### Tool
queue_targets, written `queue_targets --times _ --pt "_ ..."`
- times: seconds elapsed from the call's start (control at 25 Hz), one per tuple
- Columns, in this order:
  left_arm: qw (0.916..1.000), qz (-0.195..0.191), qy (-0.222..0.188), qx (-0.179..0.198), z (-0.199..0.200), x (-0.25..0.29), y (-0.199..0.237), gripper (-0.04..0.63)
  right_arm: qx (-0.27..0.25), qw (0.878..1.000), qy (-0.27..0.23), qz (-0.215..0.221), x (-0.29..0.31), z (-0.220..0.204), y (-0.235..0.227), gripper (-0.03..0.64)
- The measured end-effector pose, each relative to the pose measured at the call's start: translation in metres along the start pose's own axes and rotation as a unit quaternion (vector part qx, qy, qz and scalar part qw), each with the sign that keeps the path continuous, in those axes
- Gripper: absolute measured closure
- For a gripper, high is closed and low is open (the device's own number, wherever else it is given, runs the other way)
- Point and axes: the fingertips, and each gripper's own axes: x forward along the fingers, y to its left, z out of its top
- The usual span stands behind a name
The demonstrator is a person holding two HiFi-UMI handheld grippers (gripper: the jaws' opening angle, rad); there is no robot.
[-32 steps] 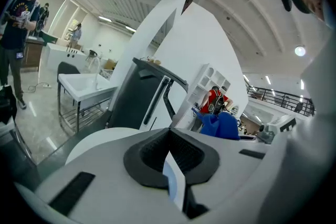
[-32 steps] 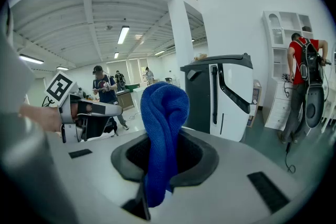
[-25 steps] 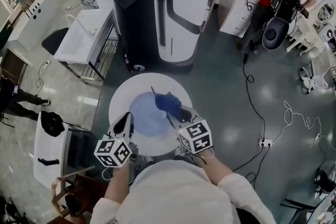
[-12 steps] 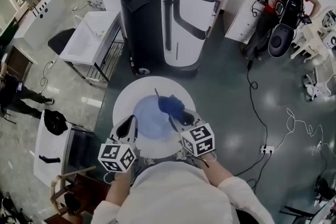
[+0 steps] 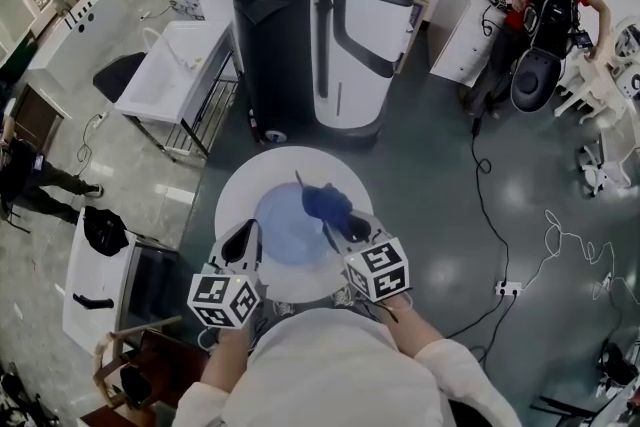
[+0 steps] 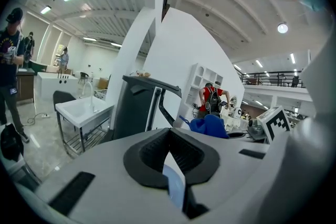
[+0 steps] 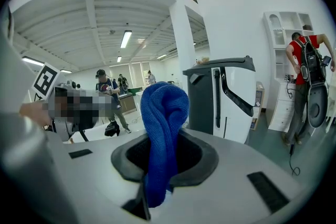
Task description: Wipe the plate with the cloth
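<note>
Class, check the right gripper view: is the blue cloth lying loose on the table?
No, the blue cloth is pinched between the jaws of the right gripper.

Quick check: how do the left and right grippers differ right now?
The left gripper is shut on the light blue plate, at its near-left rim; the right gripper is shut on the dark blue cloth. The left gripper sits at the plate's edge; the right gripper reaches over its right side, with the cloth bunched beyond the jaws. Both are clamped, neither empty.

Pale left claw (image 5: 243, 233) and right claw (image 5: 345, 220), black-and-white marker cubes (image 5: 225, 300), apparently white sleeves (image 5: 455, 360).
</note>
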Motion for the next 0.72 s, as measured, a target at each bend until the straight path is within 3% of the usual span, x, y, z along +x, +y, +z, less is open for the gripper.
queue_targets --times 0.72 --pt "1.0 0.006 0.002 0.0 -0.0039 -0.0005 -0.0012 0.563 0.003 1.0 0.001 -0.005 -0.0067 -0.0027 -0.0033 0.527"
